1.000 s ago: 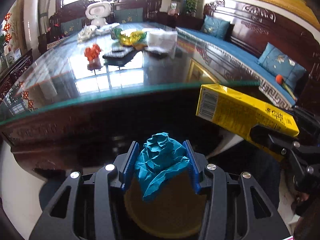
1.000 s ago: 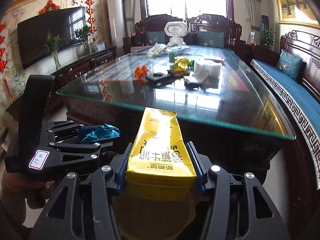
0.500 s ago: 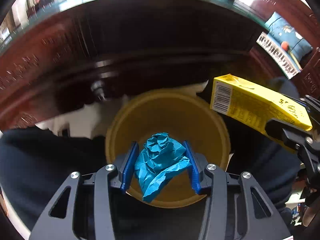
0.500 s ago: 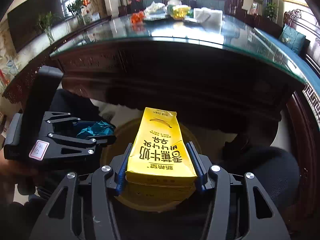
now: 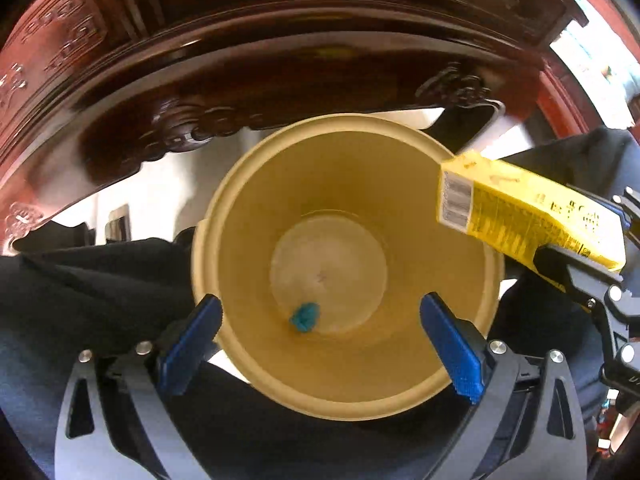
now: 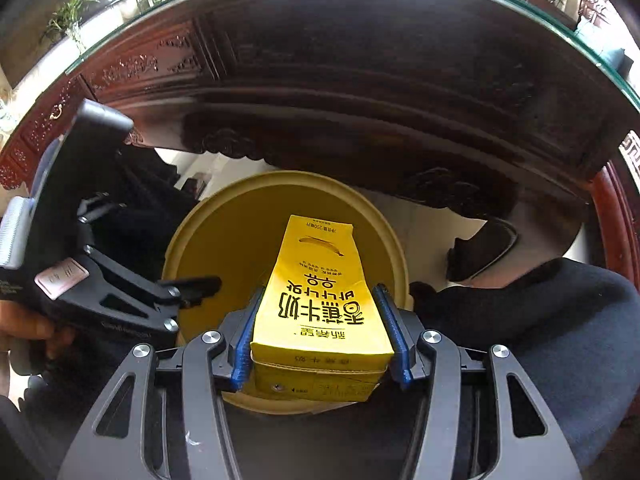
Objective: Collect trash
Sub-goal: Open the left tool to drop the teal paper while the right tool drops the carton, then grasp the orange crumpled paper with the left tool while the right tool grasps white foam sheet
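Observation:
A yellow round bin [image 5: 440,360] stands on the floor below me, by the table. A crumpled blue paper ball [image 5: 305,317] lies at its bottom. My left gripper [image 5: 320,338] is open and empty above the bin's near rim. My right gripper [image 6: 320,328] is shut on a yellow milk carton [image 6: 320,280] and holds it over the bin [image 6: 224,232]. The carton [image 5: 528,216] also shows in the left wrist view, over the bin's right rim. The left gripper [image 6: 120,292] shows at the left in the right wrist view.
The carved dark wooden table side [image 5: 280,60] with its glass top edge [image 6: 520,4] rises just beyond the bin. The person's dark trouser legs [image 5: 80,288] flank the bin on both sides, with a black shoe [image 6: 480,252] on the white floor.
My left gripper opened and the blue paper ball dropped to the bottom of the bin. Both grippers tilted down toward the bin; the right one moved over it with the carton.

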The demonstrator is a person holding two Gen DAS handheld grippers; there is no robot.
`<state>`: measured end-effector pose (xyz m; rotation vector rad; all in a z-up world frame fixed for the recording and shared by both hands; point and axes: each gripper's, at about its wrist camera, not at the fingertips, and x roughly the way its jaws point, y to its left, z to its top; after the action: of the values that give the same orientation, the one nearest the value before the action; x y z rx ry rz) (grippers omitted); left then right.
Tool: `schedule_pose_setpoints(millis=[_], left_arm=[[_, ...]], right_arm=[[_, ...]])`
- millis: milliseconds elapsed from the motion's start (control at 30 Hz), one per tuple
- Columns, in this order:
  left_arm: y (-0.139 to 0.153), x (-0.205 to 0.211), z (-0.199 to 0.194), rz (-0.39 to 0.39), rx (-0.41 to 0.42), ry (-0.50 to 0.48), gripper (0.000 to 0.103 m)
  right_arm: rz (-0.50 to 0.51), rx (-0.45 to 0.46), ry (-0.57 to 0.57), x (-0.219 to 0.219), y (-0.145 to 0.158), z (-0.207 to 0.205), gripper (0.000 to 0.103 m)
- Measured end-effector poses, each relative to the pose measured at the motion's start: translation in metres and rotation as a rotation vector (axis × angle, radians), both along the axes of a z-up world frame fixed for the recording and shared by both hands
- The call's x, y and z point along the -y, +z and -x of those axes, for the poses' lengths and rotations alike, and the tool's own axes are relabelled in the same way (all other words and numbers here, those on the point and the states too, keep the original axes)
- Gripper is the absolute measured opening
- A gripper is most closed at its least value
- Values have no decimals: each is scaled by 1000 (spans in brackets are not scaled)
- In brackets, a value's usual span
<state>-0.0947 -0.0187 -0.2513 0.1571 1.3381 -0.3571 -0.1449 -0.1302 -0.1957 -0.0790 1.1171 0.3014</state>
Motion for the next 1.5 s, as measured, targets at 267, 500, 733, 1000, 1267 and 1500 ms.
schedule_pose_setpoints(millis=[267, 500, 733, 1000, 1267, 1500], left_arm=[[21, -18, -7, -33, 72, 51, 99], [91, -36, -20, 13, 290, 137, 99], [181, -46, -64, 19, 607, 259, 99], [231, -64, -159, 9, 717, 399, 99], [220, -80, -262, 57, 577, 430, 99], [200, -81, -297, 120, 507, 418, 99]], right_arm=[[-29, 31, 20, -5, 12, -6, 69], [-116, 229, 0, 8, 73, -12, 69], [-120, 526, -65, 17, 145, -38, 95], [-155, 602, -63, 5, 176, -93, 95], [-178, 574, -55, -5, 181, -150, 95], [-175, 532, -63, -9, 175, -194, 95]])
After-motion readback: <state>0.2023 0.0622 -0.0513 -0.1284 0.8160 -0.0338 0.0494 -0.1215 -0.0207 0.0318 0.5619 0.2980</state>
